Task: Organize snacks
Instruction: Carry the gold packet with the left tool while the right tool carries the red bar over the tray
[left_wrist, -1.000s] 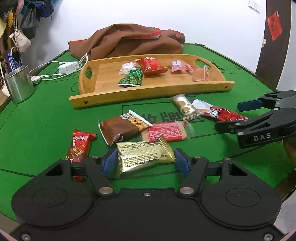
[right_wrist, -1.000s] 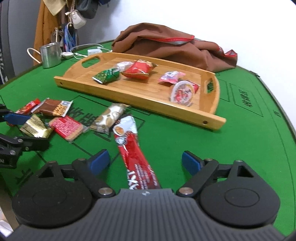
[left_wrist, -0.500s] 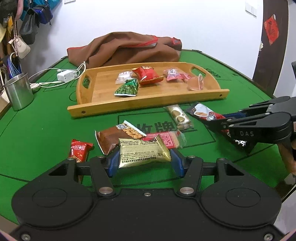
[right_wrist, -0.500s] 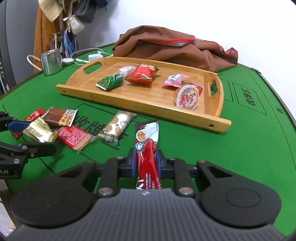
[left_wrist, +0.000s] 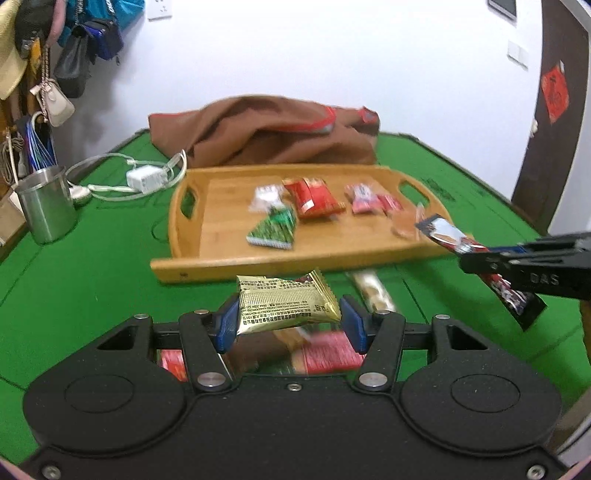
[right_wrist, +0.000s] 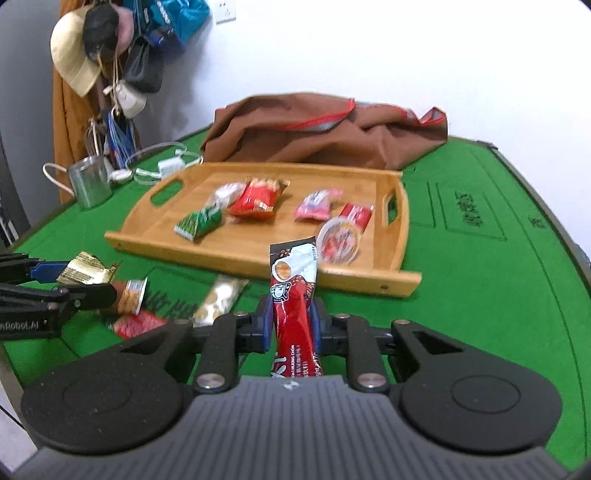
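My left gripper (left_wrist: 288, 317) is shut on a gold snack packet (left_wrist: 286, 304), held above the green table. My right gripper (right_wrist: 290, 325) is shut on a long red snack stick (right_wrist: 293, 295), also lifted off the felt. That stick (left_wrist: 480, 258) shows at the right of the left wrist view, clamped in the right gripper (left_wrist: 491, 258). The left gripper (right_wrist: 85, 280) with the gold packet (right_wrist: 83, 271) appears at the left edge of the right wrist view. A wooden tray (left_wrist: 229, 258) (right_wrist: 258, 266) beyond both grippers holds several snacks.
Loose snacks lie on the felt: a pale wafer bar (right_wrist: 219, 301), a brown biscuit pack (right_wrist: 131, 295) and a red pack (right_wrist: 135, 326). A brown bag (left_wrist: 266, 133) sits behind the tray. A steel cup (left_wrist: 46, 208) and a white charger (left_wrist: 146, 179) stand at the far left.
The left gripper closed on the gold packet and lifted it off the table. The right gripper shut on the red stick and raised it toward the tray.
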